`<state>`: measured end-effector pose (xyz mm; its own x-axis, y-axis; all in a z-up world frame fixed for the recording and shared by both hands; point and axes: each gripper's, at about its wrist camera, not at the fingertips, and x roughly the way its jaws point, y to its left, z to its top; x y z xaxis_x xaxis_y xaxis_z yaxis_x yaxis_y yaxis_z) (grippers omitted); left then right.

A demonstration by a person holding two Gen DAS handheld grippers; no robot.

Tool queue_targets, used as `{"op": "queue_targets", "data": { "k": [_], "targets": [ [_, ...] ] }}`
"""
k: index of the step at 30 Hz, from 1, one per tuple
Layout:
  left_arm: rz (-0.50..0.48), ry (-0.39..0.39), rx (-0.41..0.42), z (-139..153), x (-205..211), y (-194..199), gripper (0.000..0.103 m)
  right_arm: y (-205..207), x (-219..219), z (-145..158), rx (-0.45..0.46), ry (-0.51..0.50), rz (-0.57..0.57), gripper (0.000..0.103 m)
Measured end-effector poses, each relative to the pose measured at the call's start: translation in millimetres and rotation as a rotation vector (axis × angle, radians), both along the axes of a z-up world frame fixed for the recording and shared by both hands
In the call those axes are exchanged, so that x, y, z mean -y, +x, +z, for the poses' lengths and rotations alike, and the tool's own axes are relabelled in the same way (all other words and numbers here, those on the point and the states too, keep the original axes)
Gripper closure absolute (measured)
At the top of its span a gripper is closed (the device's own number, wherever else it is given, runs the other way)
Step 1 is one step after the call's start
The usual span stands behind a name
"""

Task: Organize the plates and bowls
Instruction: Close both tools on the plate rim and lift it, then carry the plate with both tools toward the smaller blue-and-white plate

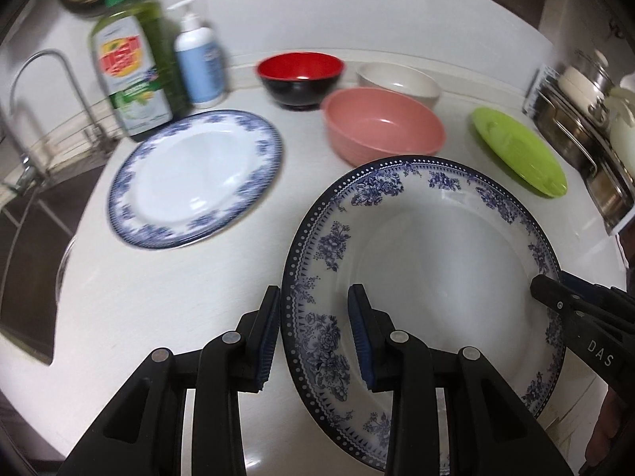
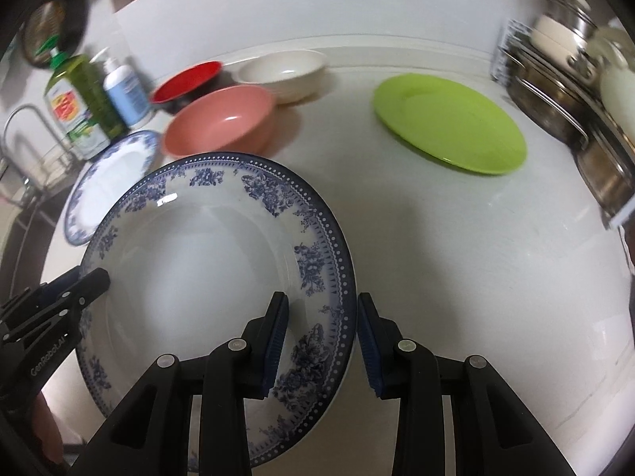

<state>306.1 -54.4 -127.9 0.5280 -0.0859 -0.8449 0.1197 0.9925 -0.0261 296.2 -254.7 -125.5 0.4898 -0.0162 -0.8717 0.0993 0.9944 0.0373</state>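
Three bowls (image 1: 383, 129) behind floral plate (image 1: 428, 277)

Left gripper (image 1: 313, 333): black plastic linkage arms, round silver pivot pins, blue ribbed pads (image 1: 265, 341) on finger faces. White "GenRobot.AI" lettering on its side in the right wrist view. Right gripper (image 2: 322, 341): same build; white "DAS" on its finger.

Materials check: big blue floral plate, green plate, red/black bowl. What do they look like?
Blue floral plate: likely glazed ceramic or porcelain; glossy, sharp glare spot, printed blue pattern.
Green plate: probably plastic or melamine; flat uniform lime colour, thin rim, softer sheen.
Red and black bowl: looks like lacquer-style plastic, red inside, black outside, smooth shine; could be lacquered wood.
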Motion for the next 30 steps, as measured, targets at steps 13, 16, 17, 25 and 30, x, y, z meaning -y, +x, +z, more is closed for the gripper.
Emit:
{"op": "queue_targets", "data": {
  "k": [13,16,17,25,30],
  "targets": [
    [0.177,0.023,-0.001,0.3,-80.9,-37.8,0.069,1.0,-81.6,-0.8,-0.014,0.012,0.186,0.067],
    [0.208,0.034,-0.006,-2.7,-96.9,-44.0,0.069,0.5,-97.9,-2.7,-0.023,0.016,0.222,0.067],
    [0.217,0.039,-0.007,-3.8,-101.7,-46.1,0.068,0.7,-105.3,-3.8,-0.029,0.017,0.238,0.067],
    [0.297,0.043,-0.039,-13.8,-139.7,-61.3,0.068,2.2,-145.5,-11.6,-0.066,0.015,0.325,0.067],
    [0.328,0.044,-0.064,-21.2,-157.6,-65.7,0.068,4.0,-164.5,-18.9,-0.098,0.015,0.359,0.067]
  ]
}}
